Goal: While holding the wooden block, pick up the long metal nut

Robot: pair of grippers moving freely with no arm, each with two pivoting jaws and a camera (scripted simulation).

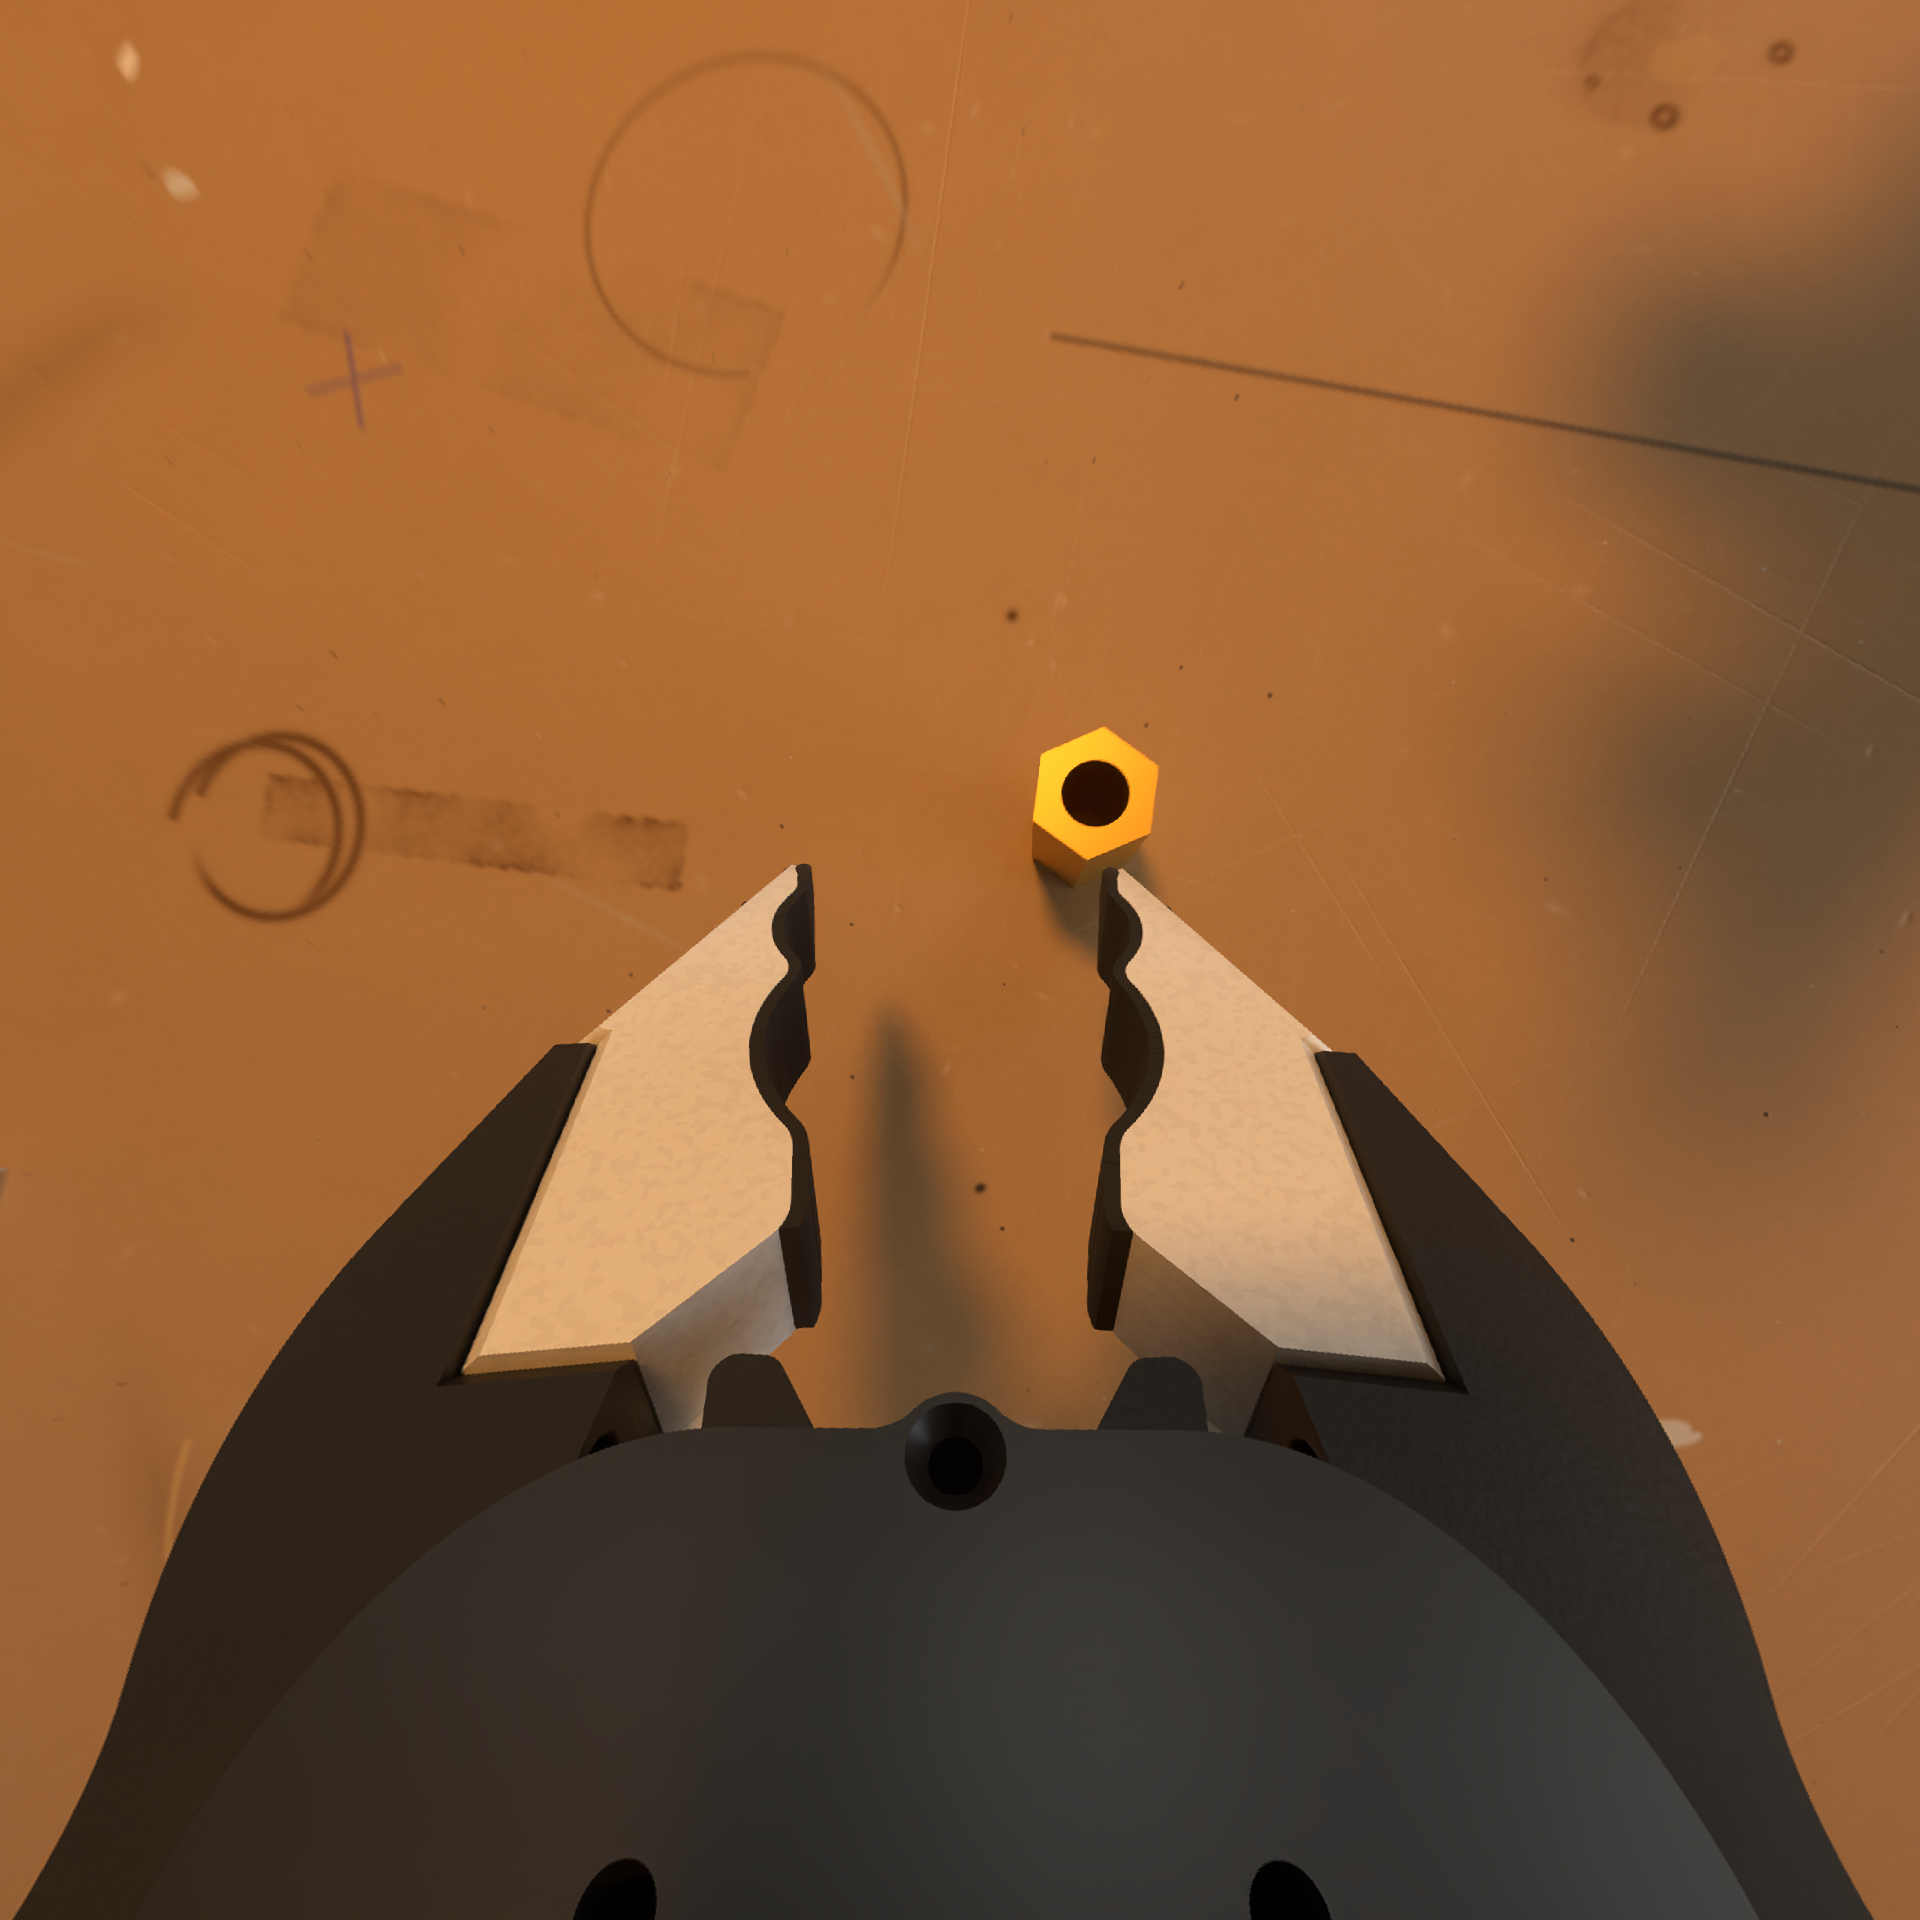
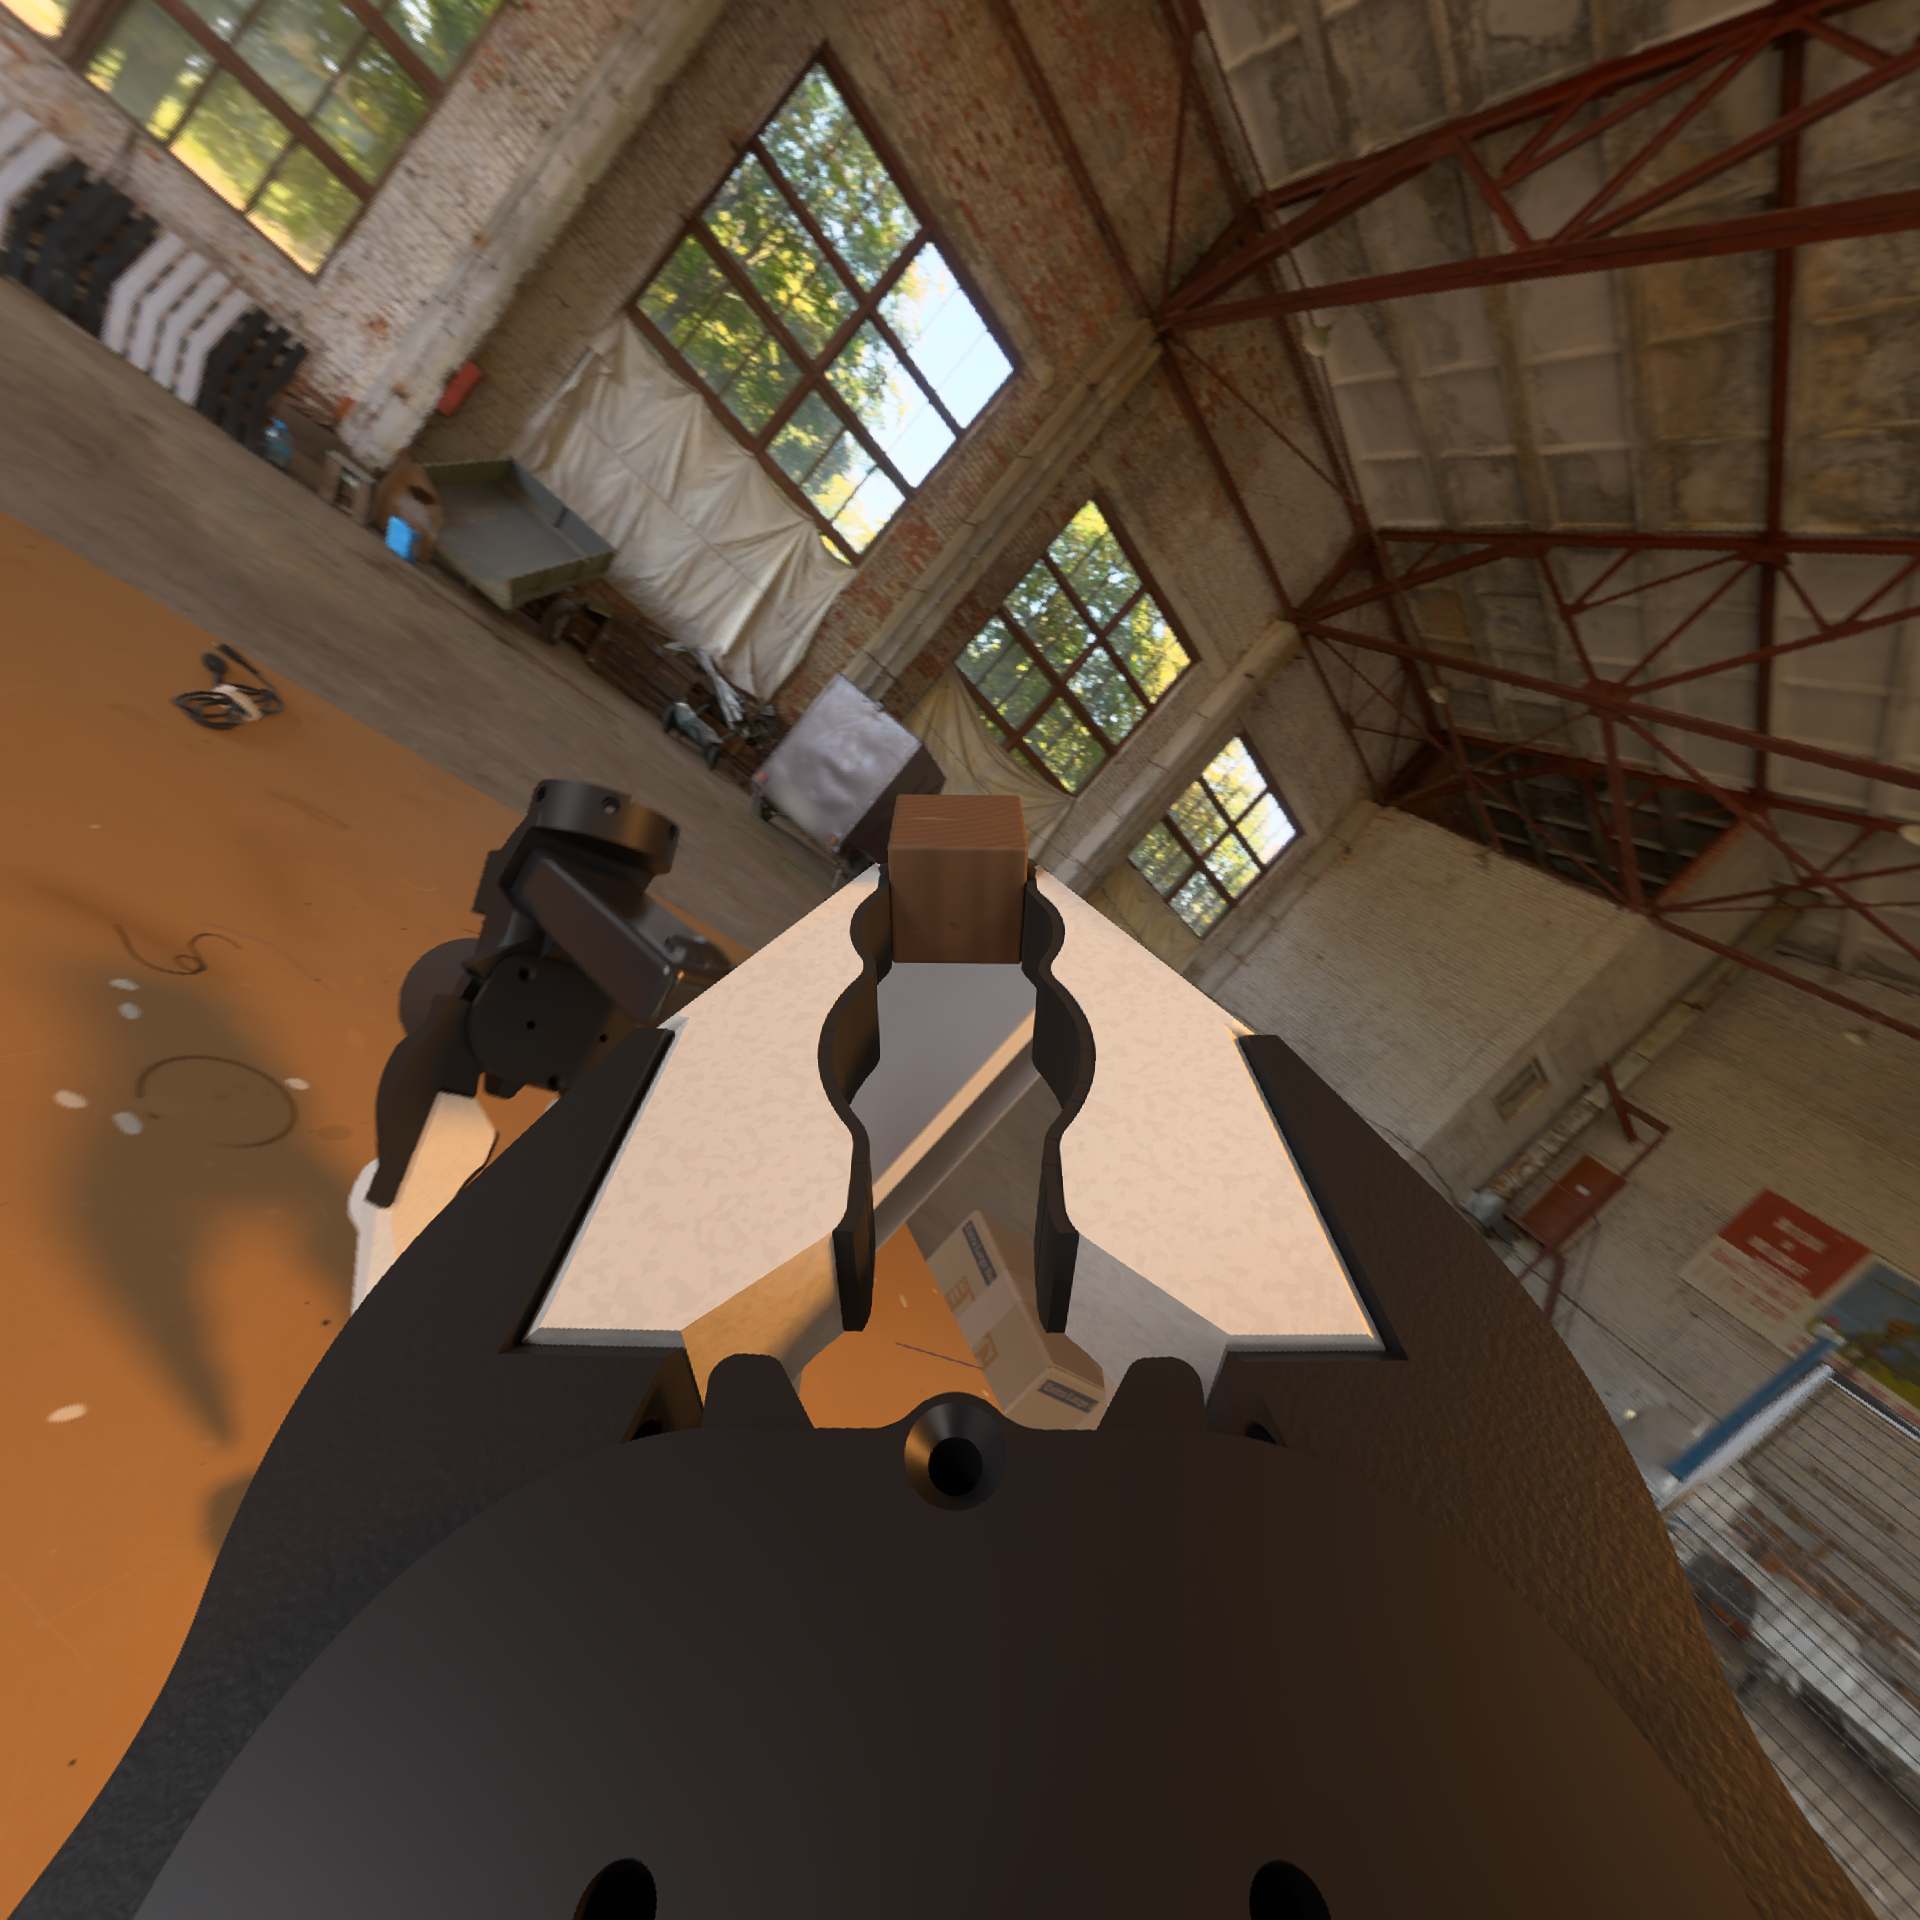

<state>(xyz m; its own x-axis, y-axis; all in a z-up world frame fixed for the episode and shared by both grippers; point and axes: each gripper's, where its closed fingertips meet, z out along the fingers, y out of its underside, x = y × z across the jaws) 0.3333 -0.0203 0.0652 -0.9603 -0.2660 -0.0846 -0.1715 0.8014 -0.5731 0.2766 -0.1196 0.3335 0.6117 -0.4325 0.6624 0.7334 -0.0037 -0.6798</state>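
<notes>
In the left wrist view a gold hexagonal long nut [image 1: 1094, 802] stands upright on the orange table, its bore facing the camera. My left gripper [image 1: 956, 878] is open and empty above the table; the nut sits just beyond its right fingertip [image 1: 1117, 904], slightly right of the gap. In the right wrist view my right gripper [image 2: 958, 883] is shut on a brown wooden block [image 2: 956, 891] held at its fingertips, raised and tilted up toward the hall wall. The left gripper [image 2: 540, 987] also shows there at left, pointing down at the table.
The orange table [image 1: 520, 582] bears scratches, ring marks and a dark shadow at the right. In the right wrist view a cardboard box [image 2: 1023, 1320] shows between the fingers near the table's edge, and a cable coil [image 2: 223, 696] lies on the floor beyond.
</notes>
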